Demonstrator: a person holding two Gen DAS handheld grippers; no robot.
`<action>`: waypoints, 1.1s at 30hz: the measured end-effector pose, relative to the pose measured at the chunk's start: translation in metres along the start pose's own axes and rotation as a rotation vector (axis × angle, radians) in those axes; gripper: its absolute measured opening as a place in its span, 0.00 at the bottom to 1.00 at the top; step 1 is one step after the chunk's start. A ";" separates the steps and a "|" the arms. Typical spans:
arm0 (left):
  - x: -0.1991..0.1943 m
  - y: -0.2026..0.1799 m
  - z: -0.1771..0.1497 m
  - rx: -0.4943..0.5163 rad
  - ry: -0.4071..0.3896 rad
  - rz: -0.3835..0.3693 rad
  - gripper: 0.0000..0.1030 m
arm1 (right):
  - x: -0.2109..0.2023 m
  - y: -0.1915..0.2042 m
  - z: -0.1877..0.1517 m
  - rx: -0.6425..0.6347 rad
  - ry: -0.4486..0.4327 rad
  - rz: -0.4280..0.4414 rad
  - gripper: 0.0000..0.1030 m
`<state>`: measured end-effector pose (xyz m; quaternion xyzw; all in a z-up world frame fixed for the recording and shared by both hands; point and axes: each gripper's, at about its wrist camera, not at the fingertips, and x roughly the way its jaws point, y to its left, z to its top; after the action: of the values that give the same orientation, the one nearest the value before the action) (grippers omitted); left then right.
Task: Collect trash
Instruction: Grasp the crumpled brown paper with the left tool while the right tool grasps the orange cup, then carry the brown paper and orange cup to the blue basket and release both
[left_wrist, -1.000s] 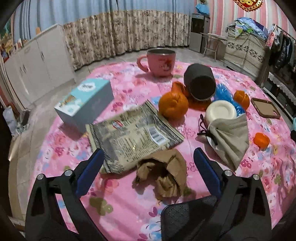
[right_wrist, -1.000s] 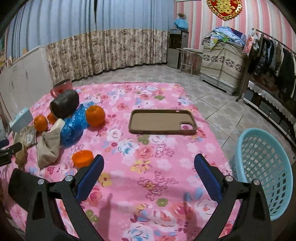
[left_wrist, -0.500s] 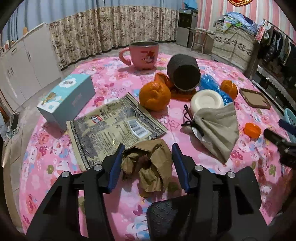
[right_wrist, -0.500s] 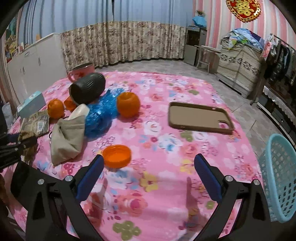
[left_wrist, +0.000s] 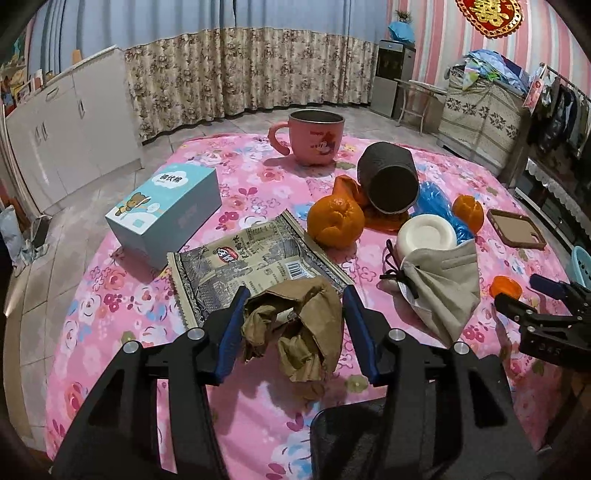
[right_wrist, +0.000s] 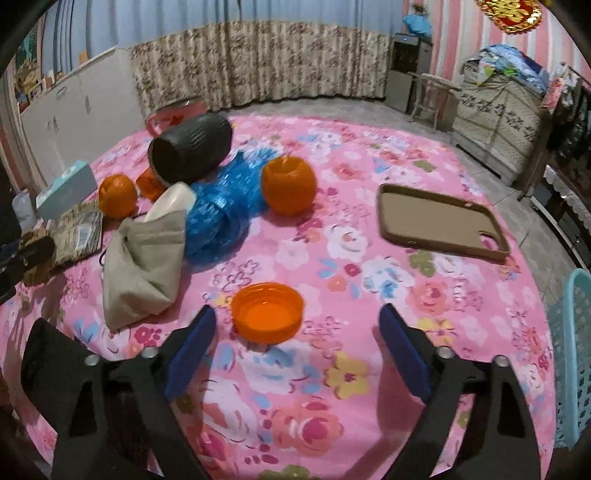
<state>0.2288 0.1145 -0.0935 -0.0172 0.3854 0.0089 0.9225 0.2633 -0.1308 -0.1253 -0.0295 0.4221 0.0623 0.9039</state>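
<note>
A crumpled brown paper (left_wrist: 306, 325) lies at the near edge of the pink flowered tablecloth (left_wrist: 122, 306). My left gripper (left_wrist: 295, 325) is shut on it, with a blue pad pressed to each side. An orange plastic cap (right_wrist: 266, 312) lies open side up just ahead of my right gripper (right_wrist: 297, 343), nearer the left finger. The jaws are closing and neither pad touches the cap. Other litter: a printed snack wrapper (left_wrist: 255, 266), a grey face mask (left_wrist: 439, 291), a blue plastic bag (right_wrist: 221, 206).
A pink mug (left_wrist: 316, 138), a tipped dark cylinder (left_wrist: 388, 181), a tissue box (left_wrist: 166, 210), oranges (left_wrist: 334, 221) (right_wrist: 289, 184), a white bowl (left_wrist: 424, 232) and a brown phone case (right_wrist: 439, 221) crowd the table. A light blue basket (right_wrist: 572, 354) stands off the right edge.
My left jaws closed from wide apart onto the brown paper. My right gripper moved left and down to the orange cap, and its jaws have narrowed.
</note>
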 end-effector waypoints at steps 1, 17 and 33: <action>0.000 -0.001 0.000 0.001 0.001 0.001 0.49 | 0.001 0.001 0.001 0.000 0.006 0.011 0.70; -0.017 -0.029 0.017 0.070 -0.042 0.020 0.49 | -0.029 -0.020 0.005 0.026 -0.057 0.064 0.39; -0.051 -0.168 0.040 0.192 -0.119 -0.165 0.49 | -0.156 -0.152 -0.026 0.197 -0.262 -0.079 0.39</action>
<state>0.2262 -0.0524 -0.0254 0.0402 0.3265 -0.1030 0.9387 0.1648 -0.2981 -0.0224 0.0511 0.3030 -0.0119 0.9515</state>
